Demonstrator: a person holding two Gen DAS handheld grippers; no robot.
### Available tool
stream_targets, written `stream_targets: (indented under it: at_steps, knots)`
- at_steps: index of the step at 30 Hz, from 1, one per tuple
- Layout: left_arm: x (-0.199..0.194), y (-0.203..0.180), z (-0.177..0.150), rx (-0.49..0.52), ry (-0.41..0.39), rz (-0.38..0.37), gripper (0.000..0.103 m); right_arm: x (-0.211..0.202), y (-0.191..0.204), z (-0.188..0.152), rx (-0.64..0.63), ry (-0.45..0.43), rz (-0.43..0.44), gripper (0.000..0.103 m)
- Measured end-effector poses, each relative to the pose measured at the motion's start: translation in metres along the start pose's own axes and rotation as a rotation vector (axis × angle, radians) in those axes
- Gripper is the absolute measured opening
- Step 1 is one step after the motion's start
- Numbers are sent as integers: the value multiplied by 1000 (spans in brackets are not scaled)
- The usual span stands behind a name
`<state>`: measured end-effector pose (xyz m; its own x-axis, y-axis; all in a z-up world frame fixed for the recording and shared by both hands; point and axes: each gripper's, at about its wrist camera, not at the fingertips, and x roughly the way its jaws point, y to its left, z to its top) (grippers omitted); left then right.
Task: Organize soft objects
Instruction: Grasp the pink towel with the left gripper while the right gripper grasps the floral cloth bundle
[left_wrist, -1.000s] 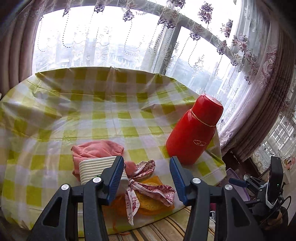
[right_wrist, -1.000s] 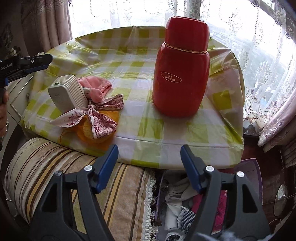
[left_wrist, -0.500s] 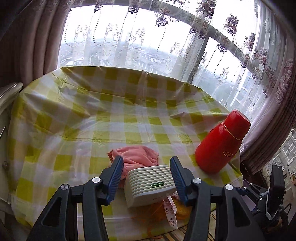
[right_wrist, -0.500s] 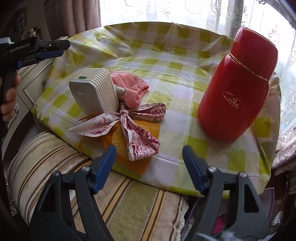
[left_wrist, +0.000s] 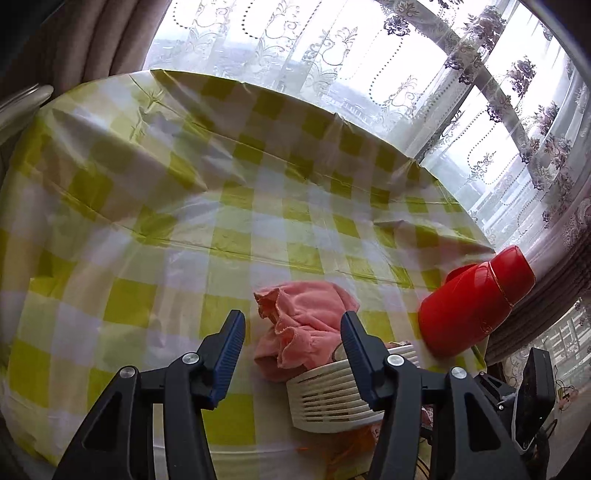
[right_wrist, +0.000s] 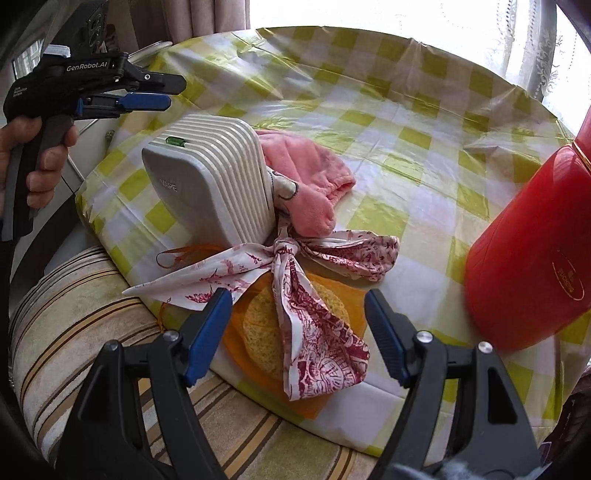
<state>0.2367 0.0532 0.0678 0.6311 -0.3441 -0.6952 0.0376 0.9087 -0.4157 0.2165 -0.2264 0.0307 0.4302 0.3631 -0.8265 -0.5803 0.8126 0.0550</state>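
Observation:
A pink fleece cloth (left_wrist: 306, 306) lies crumpled on the checked tablecloth (left_wrist: 184, 240), against a white ribbed device (left_wrist: 328, 402). My left gripper (left_wrist: 292, 323) hovers open above the cloth, nothing touching its pads. In the right wrist view a red-and-white patterned scarf (right_wrist: 314, 332), knotted in the middle, lies over an orange mesh bag with a yellow sponge (right_wrist: 258, 332) at the table's near edge. My right gripper (right_wrist: 297, 299) hangs open just above the scarf, holding nothing. The pink cloth (right_wrist: 306, 173) lies behind the scarf. The left gripper (right_wrist: 173, 93) shows at the upper left, held by a hand (right_wrist: 37, 166).
A tall red flask (right_wrist: 535, 258) stands at the right of the table, close to the scarf; it also shows in the left view, red flask (left_wrist: 476, 302). The white device (right_wrist: 210, 184) stands upright left of the cloths. A striped cushion (right_wrist: 92, 314) lies below the table edge. Curtains hang behind.
Both grippers have dropped closer to the table. The left one shifted so the pink cloth now sits between its fingers; the right one moved left from the flask to over the scarf.

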Motion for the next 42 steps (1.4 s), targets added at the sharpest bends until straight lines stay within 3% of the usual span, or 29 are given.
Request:
stream_targets:
  at_steps: [9,14,16,18,23,26,28,29,31,34,37,42]
  knots:
    - [65,23,17,-59,165,-142,56,30,-7,13,-18,29,58,77]
    - [92,16,23,-14,256,-199,57,43,-8,19,-36,43,80,77]
    - [102,14,26,-8,293,-256,57,47,-8,21,-45,47,93,77]
    - [111,14,29,-11,324,-292,57,52,-9,22,-57,58,92,73]
    - [128,8,30,62,379,-265,57,60,-15,25,-58,79,109,58]
    - [133,1,27,109,390,-255,53,65,-16,27,-64,85,120,58]
    - [134,-1,27,137,386,-231,33,69,-15,29,-74,90,124,58]
    - [134,-2,27,151,379,-219,28,71,-15,30,-80,91,125,56]
    - [131,-5,29,173,365,-217,12,75,-13,32,-92,98,133,43]
    - [127,-8,32,189,351,-231,8,79,-9,34,-117,103,146,27]
    - [127,-9,33,187,339,-233,5,81,-7,35,-132,102,150,19]
    - [108,-11,43,162,247,-258,4,67,-17,39,-110,61,120,16]
